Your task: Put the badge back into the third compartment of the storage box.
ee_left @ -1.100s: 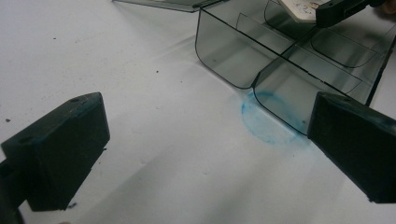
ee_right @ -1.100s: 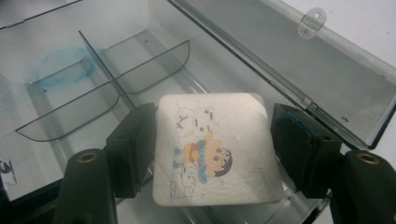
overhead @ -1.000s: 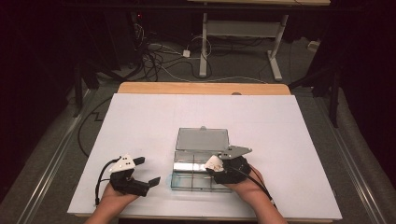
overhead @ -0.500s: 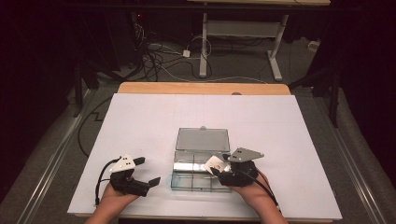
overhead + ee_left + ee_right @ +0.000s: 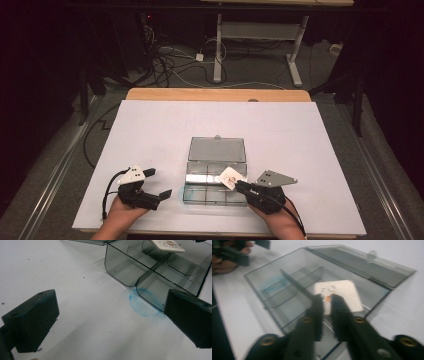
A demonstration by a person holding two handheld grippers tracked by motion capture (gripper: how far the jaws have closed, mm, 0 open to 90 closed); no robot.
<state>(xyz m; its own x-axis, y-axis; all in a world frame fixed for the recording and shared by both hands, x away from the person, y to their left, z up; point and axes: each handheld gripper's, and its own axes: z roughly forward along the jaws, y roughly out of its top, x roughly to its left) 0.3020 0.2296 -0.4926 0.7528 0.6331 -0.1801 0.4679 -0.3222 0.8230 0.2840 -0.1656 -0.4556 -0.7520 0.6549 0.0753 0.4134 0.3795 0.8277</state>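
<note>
White covering lay over the table [image 5: 165,130], with cables on the dark floor behind. Near the front edge sat a clear smoky plastic compartment box [image 5: 216,172], its lid folded flat at the far side. The right gripper [image 5: 326,305] had just been closing its fingers on a small white square card with printed marks [image 5: 232,176], pinching one edge and holding the card tilted over the box's right-hand compartments. The left gripper [image 5: 159,186] rested left of the box, fingers wide apart and empty.
</note>
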